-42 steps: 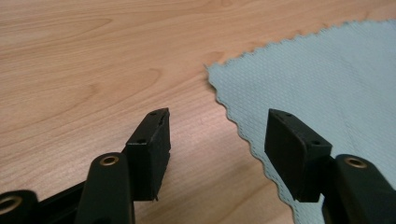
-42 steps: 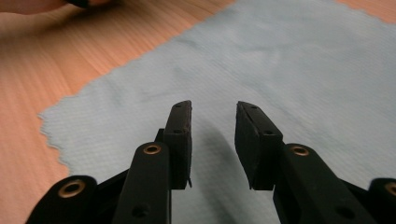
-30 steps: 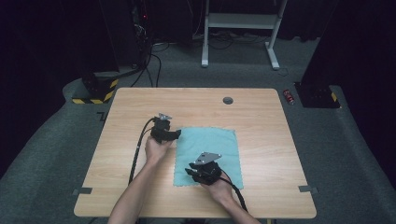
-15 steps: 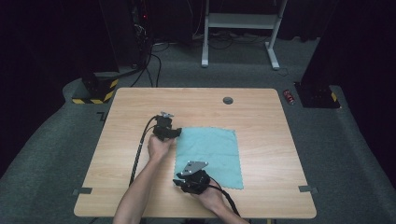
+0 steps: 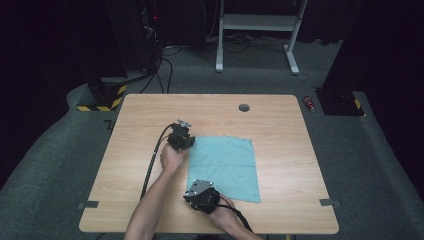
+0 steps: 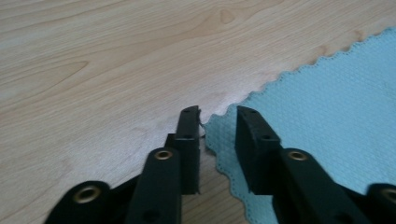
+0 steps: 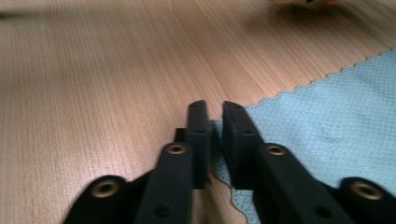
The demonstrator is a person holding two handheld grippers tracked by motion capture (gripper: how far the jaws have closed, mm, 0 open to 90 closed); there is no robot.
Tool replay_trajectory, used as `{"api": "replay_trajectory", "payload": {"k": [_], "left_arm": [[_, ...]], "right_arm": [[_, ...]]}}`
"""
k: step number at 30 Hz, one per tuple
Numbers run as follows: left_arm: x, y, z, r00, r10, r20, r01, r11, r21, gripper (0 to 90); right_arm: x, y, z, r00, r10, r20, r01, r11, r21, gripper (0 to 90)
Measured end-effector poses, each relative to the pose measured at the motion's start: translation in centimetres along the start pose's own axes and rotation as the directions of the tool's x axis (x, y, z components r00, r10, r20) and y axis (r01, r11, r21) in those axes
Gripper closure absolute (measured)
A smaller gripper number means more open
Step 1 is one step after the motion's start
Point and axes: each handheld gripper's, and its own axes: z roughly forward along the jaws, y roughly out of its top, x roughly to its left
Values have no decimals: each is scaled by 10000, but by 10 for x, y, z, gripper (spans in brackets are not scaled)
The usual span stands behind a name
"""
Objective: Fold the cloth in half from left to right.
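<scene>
Left gripper (image 6: 217,114) has just been closing, a cloth (image 6: 327,116) corner in its gap; right gripper (image 7: 215,109) pinches another corner on the table (image 5: 280,120).

Light wood desk (image 5: 280,130), grain running across. Round dark grommet (image 5: 244,107) set near its far edge. Grey tape tabs at the near left corner (image 5: 86,205) and near right corner (image 5: 328,202). Grey carpet floor (image 5: 380,165) around. White frame stand (image 5: 257,30) beyond. Yellow-black striped base (image 5: 100,102) far left. Small red object (image 5: 310,103) on floor, right.
</scene>
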Motion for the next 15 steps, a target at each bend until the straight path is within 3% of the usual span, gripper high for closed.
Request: {"api": "replay_trajectory", "payload": {"k": [5,10,15], "left_arm": [[-2,4,2,9999,-38,146,36,9999,135,889],[8,4,1,9956,-654,669,636,9976,284,900],[8,9,-3,9958,-507,760,493,9986,200,900]], "right_arm": [[-3,1,0,9999,98,48,-98,10000,19,895],[-3,0,-2,9998,209,12,-209,9998,65,900],[-4,3,-8,9995,317,-60,-318,9993,-174,900]]}}
